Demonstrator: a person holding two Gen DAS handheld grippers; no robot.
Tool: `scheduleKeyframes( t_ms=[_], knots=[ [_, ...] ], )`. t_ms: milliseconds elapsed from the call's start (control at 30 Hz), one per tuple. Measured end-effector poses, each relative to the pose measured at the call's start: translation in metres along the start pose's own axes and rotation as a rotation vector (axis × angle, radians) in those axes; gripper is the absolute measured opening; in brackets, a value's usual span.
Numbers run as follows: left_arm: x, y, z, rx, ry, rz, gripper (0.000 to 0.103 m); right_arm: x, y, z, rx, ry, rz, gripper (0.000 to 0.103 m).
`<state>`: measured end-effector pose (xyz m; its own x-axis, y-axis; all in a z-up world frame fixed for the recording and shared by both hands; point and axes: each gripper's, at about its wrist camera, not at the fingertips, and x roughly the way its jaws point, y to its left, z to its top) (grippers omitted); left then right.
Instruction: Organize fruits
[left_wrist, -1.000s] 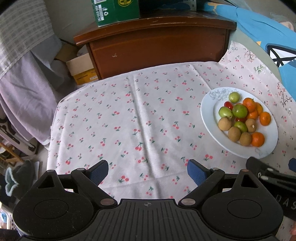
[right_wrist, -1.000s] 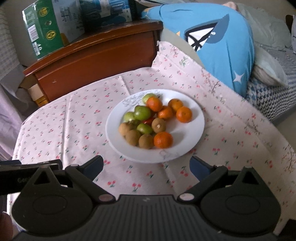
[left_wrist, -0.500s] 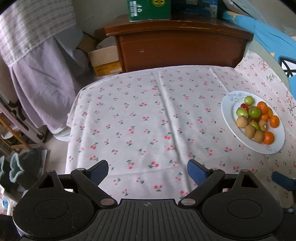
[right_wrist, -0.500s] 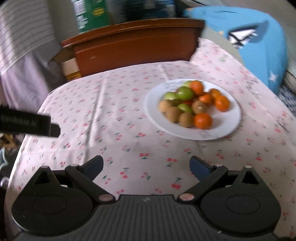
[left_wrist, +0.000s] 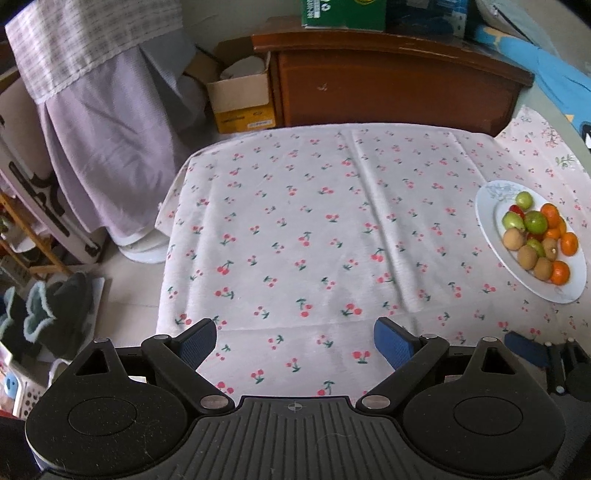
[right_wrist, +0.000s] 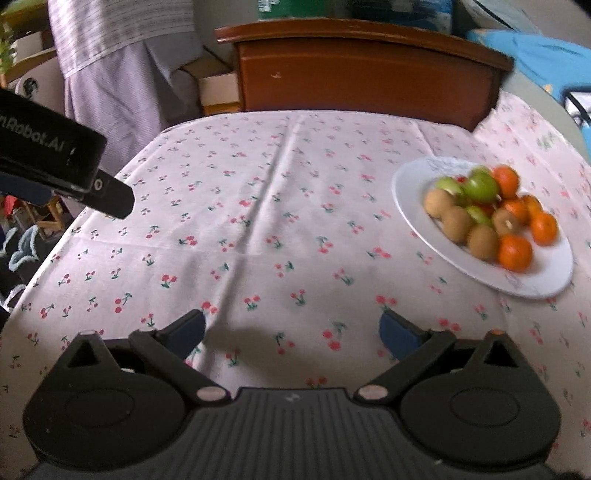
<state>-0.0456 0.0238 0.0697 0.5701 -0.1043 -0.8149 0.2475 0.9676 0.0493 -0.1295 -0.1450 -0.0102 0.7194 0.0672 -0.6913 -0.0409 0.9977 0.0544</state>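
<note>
A white plate (left_wrist: 491, 229) at the table's right side holds mixed fruit: oranges (left_wrist: 559, 272), brown kiwis (left_wrist: 513, 239), green fruits (left_wrist: 535, 220) and a small red one. It also shows in the right wrist view (right_wrist: 413, 206), slightly blurred, with oranges (right_wrist: 515, 253), kiwis (right_wrist: 458, 219) and green fruits (right_wrist: 480, 185). My left gripper (left_wrist: 295, 338) is open and empty above the near edge of the cherry-print tablecloth (left_wrist: 314, 229), far left of the plate. My right gripper (right_wrist: 291, 332) is open and empty over the cloth, left of and nearer than the plate.
A brown wooden cabinet (left_wrist: 388, 77) stands behind the table with a green box (left_wrist: 343, 13) on top. A cardboard box (left_wrist: 240, 98) and draped lilac cloth (left_wrist: 110, 147) are at the far left. Slippers (left_wrist: 48, 317) lie on the floor. The left gripper's body (right_wrist: 55, 162) crosses the right view.
Both grippers have swung left and pulled back from the plate, which now sits at the right of both views. Both stayed open and empty.
</note>
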Motion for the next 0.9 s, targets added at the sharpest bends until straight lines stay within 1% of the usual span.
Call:
scheduleKeyframes(
  t_ms=[100, 200, 300, 467, 633, 900],
  knots=[
    [0.004, 0.005, -0.001, -0.014, 0.010, 0.006, 0.094, 0.008, 0.006, 0.002, -0.081, -0.017, 0.008, 0.102],
    [0.009, 0.009, -0.001, -0.025, 0.017, 0.017, 0.094, 0.016, 0.007, 0.008, -0.102, -0.027, 0.043, 0.102],
    [0.016, 0.011, -0.001, -0.033, 0.032, 0.028, 0.094, 0.024, 0.009, 0.010, -0.125, -0.056, 0.058, 0.102],
    [0.025, 0.013, -0.002, -0.041, 0.049, 0.036, 0.094, 0.030, 0.006, 0.017, -0.140, -0.059, 0.087, 0.103],
    [0.033, 0.012, -0.003, -0.038, 0.060, 0.044, 0.094, 0.030, 0.006, 0.016, -0.143, -0.063, 0.086, 0.102],
    [0.050, 0.017, -0.004, -0.066, 0.088, 0.051, 0.094, 0.030, 0.007, 0.015, -0.142, -0.065, 0.086, 0.102]
  ],
)
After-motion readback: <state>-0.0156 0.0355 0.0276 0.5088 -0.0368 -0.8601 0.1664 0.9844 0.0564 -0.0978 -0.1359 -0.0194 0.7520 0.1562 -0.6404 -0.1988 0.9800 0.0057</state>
